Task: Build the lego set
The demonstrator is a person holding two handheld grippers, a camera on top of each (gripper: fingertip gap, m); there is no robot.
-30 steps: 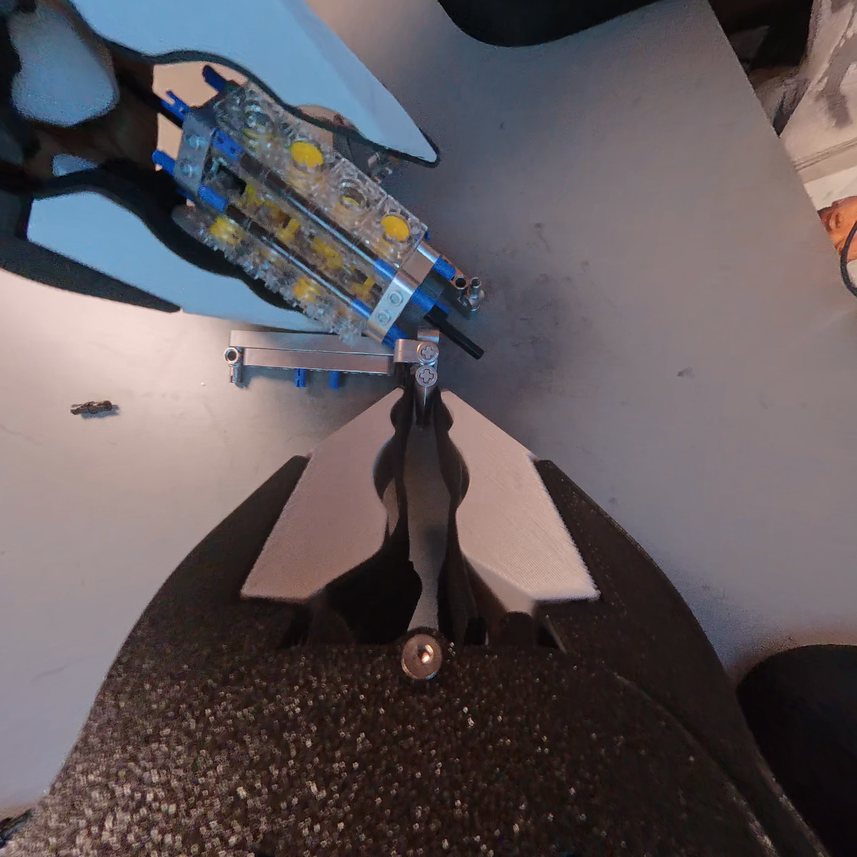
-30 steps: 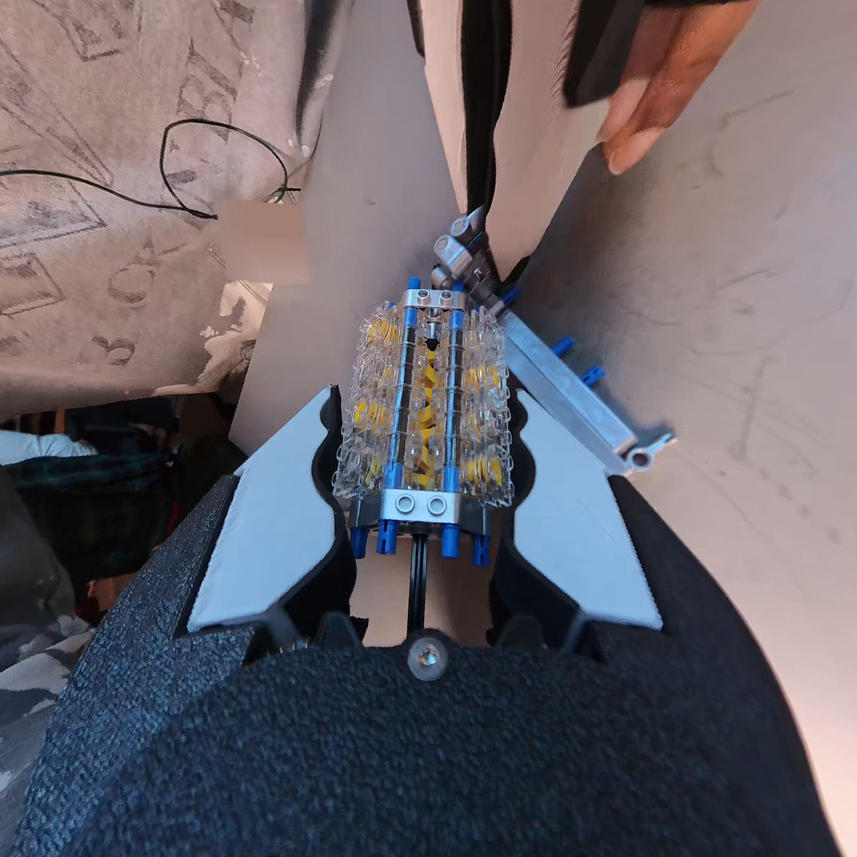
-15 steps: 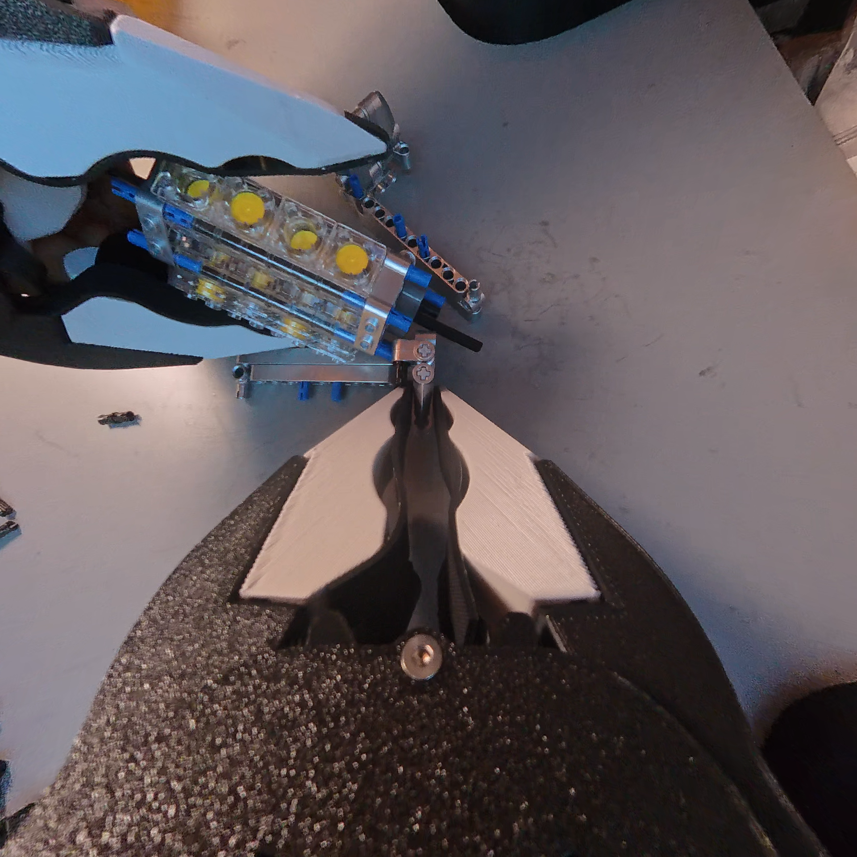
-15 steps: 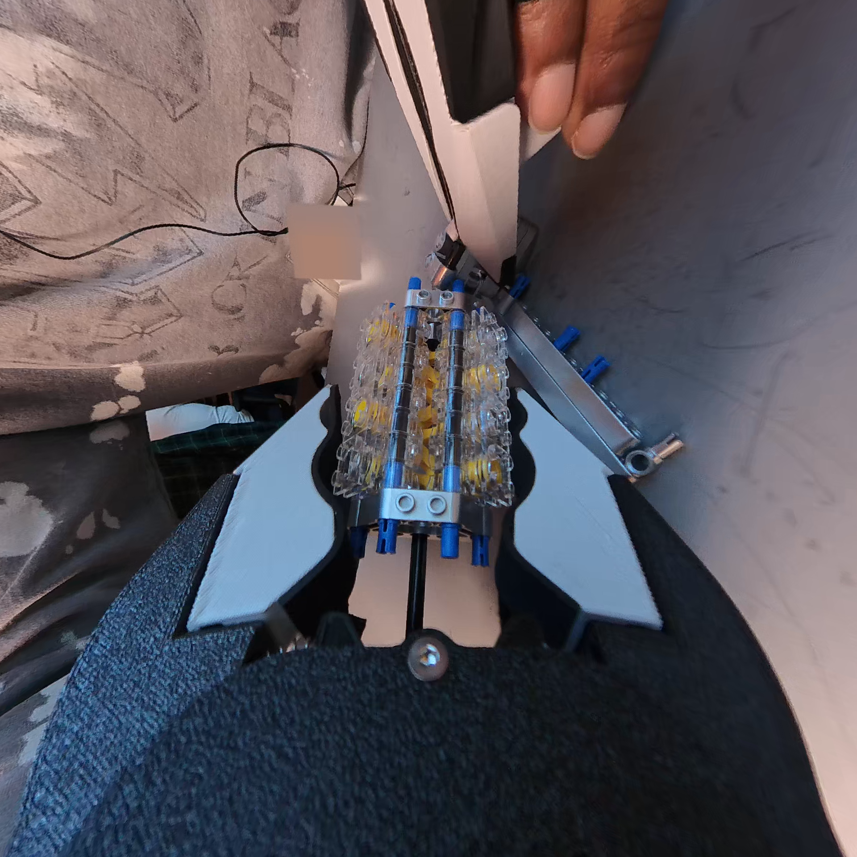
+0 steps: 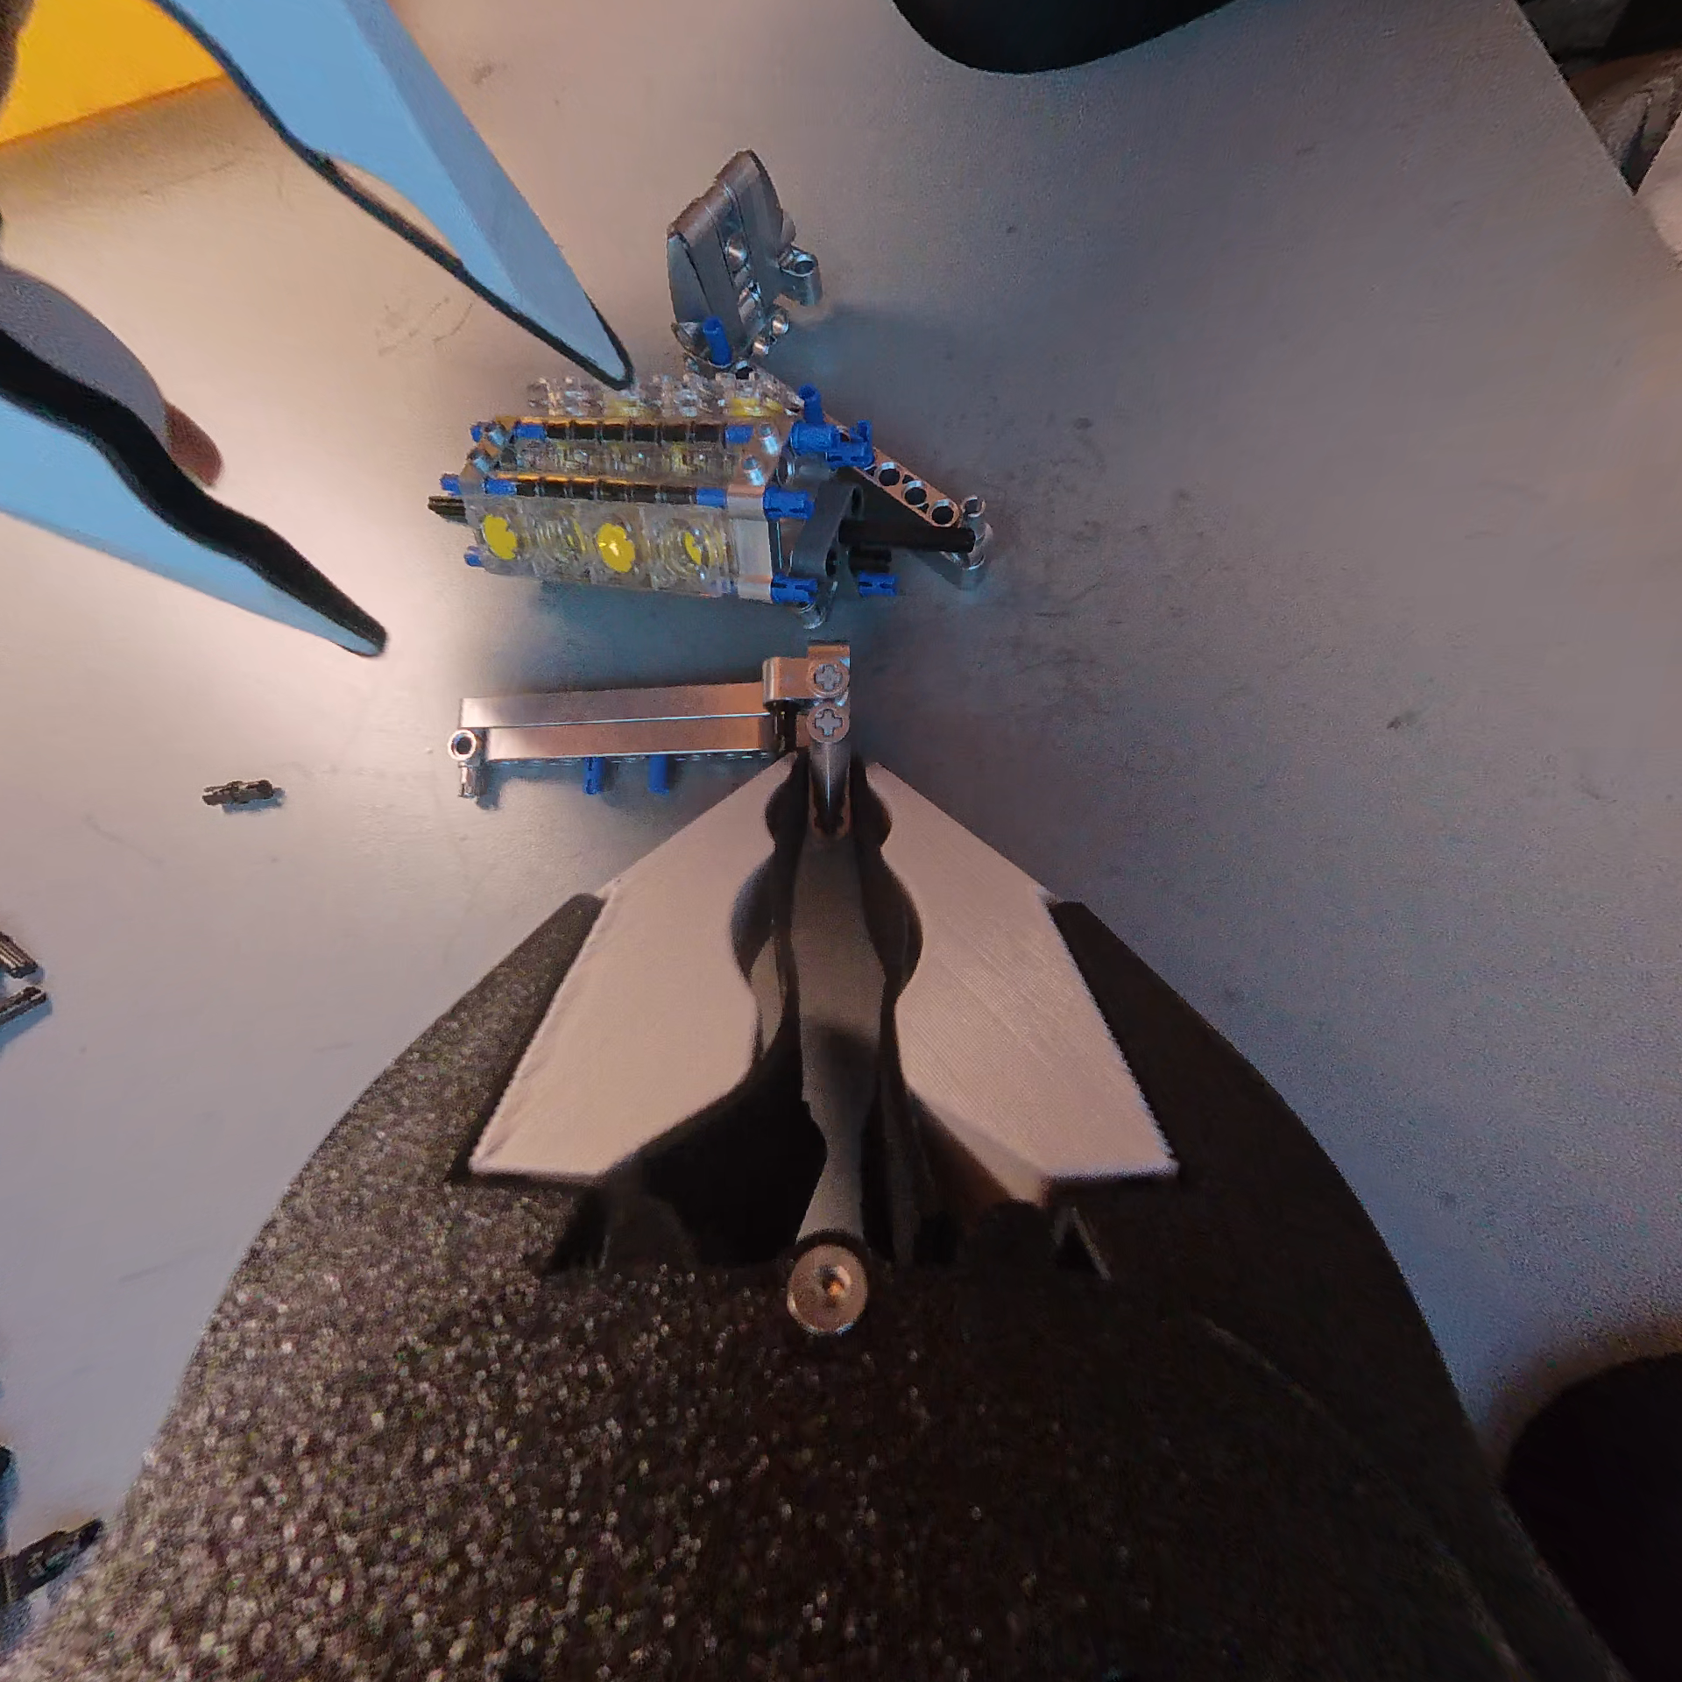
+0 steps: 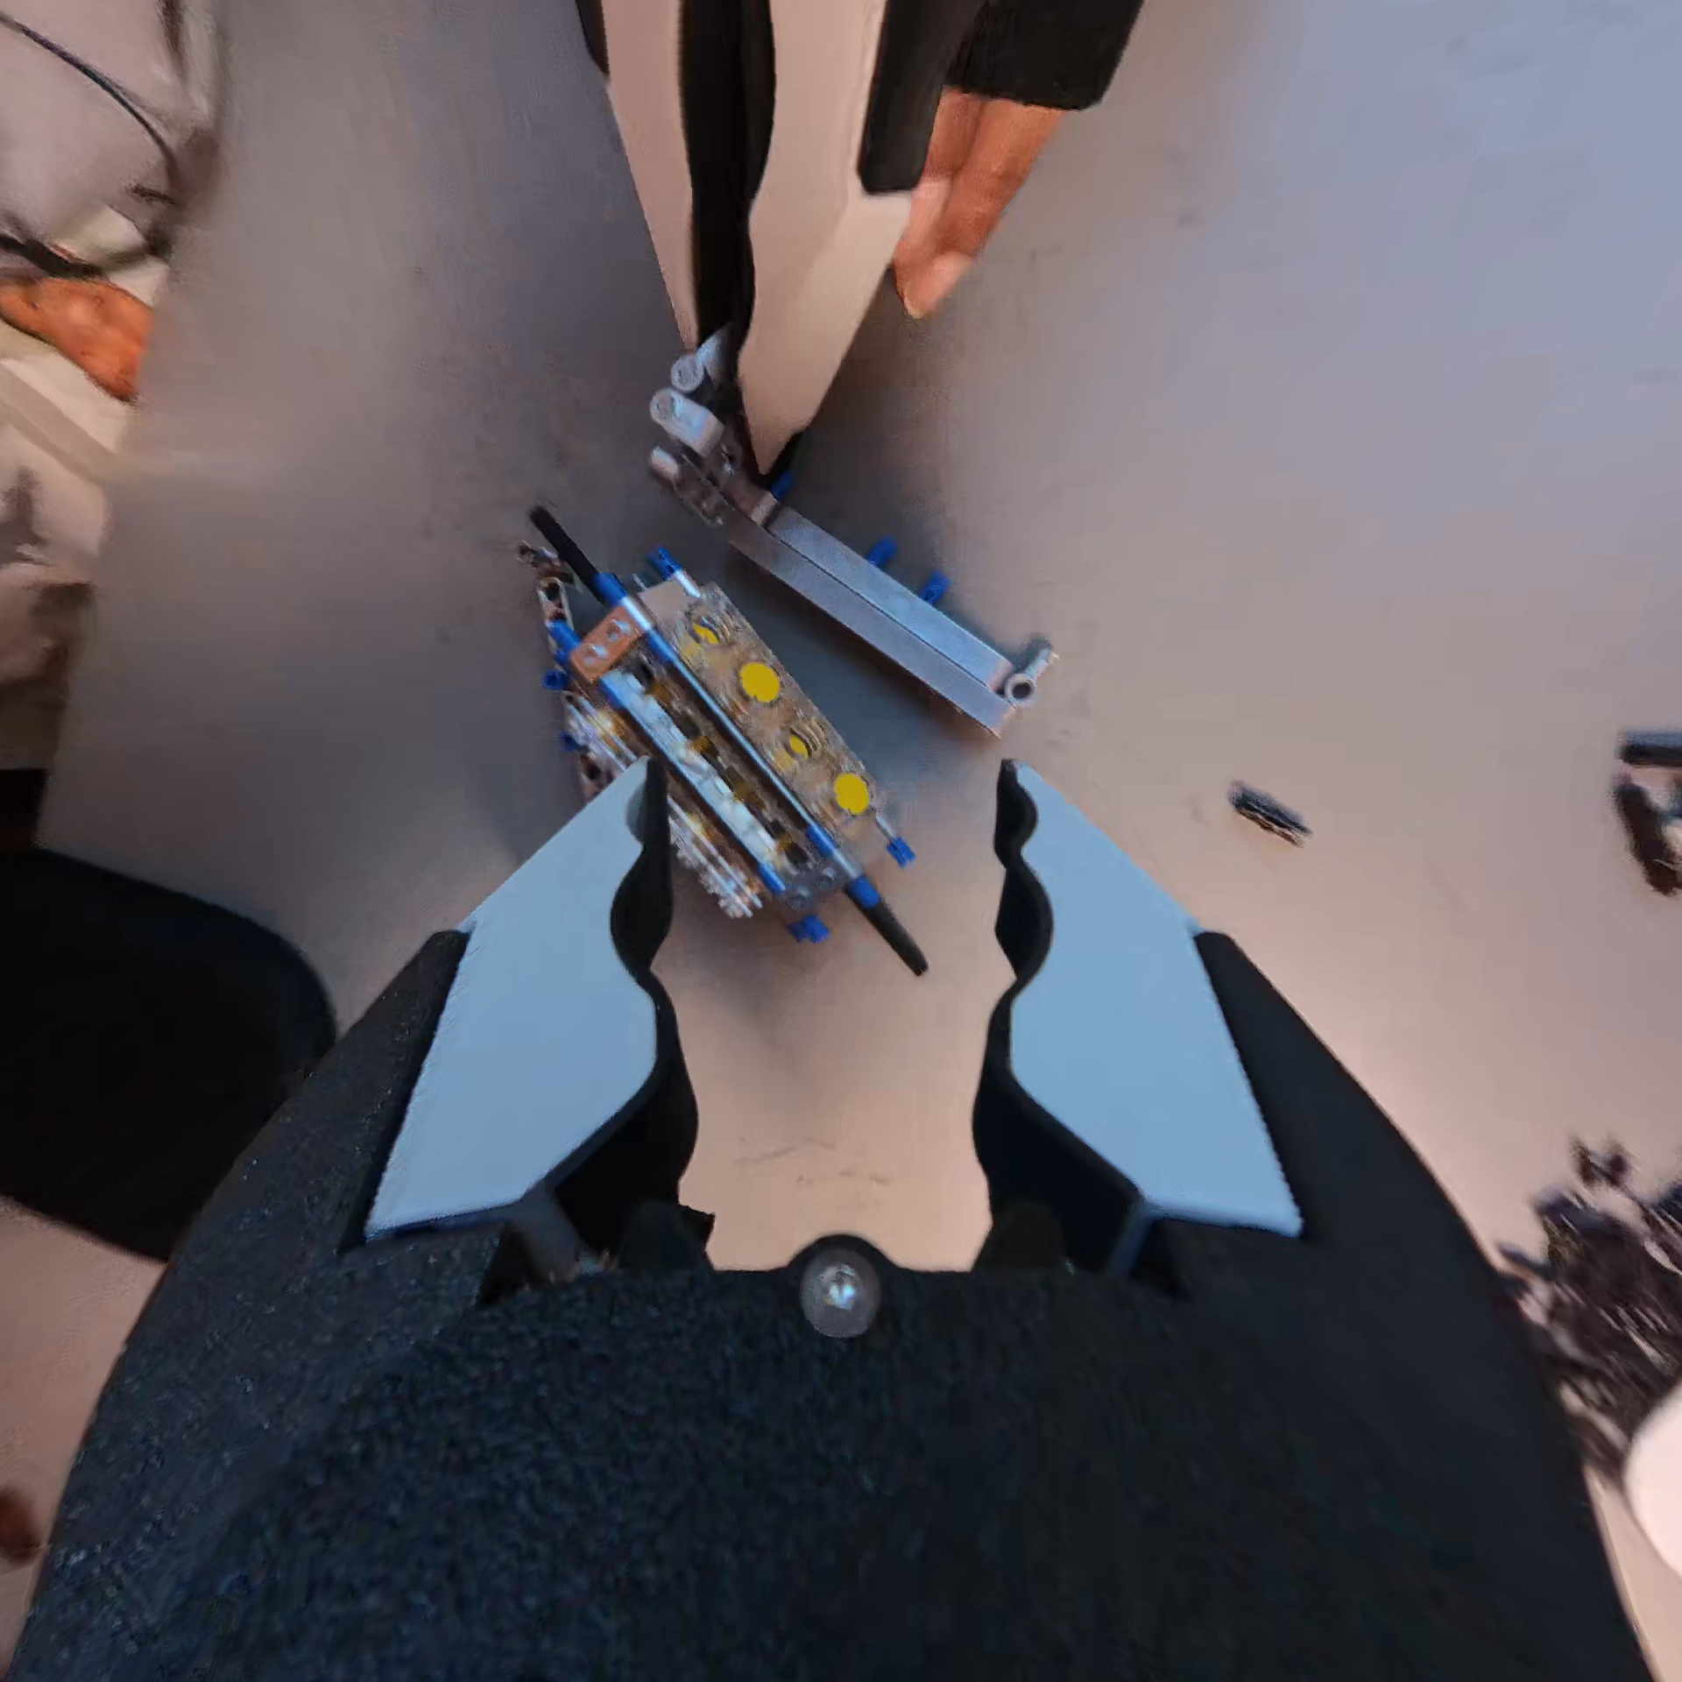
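A clear brick engine block (image 5: 628, 510) with yellow pistons, blue pins and a black axle lies on the grey table; it also shows in the right wrist view (image 6: 755, 755). My right gripper (image 6: 824, 774) is open and empty just above its near end; its fingers (image 5: 537, 273) show at the upper left in the left wrist view. My left gripper (image 5: 826, 774) is shut on the end of a long grey beam assembly (image 5: 628, 724) with blue pins. That beam (image 6: 874, 610) lies beyond the block in the right wrist view, with my left gripper (image 6: 760, 455) at its far end.
A grey panel piece (image 5: 737, 246) lies behind the block. Small black pins (image 5: 238, 794) lie at the left; more dark parts (image 6: 1647, 801) are scattered at the right. A person's hand (image 6: 947, 227) holds the left gripper. The table edge (image 5: 1593, 164) runs at the right. About 9 cm separates my left fingertips from my right.
My right gripper has set the engine block down on the table, opened and drawn back. My left gripper has stayed shut on the grey beam.
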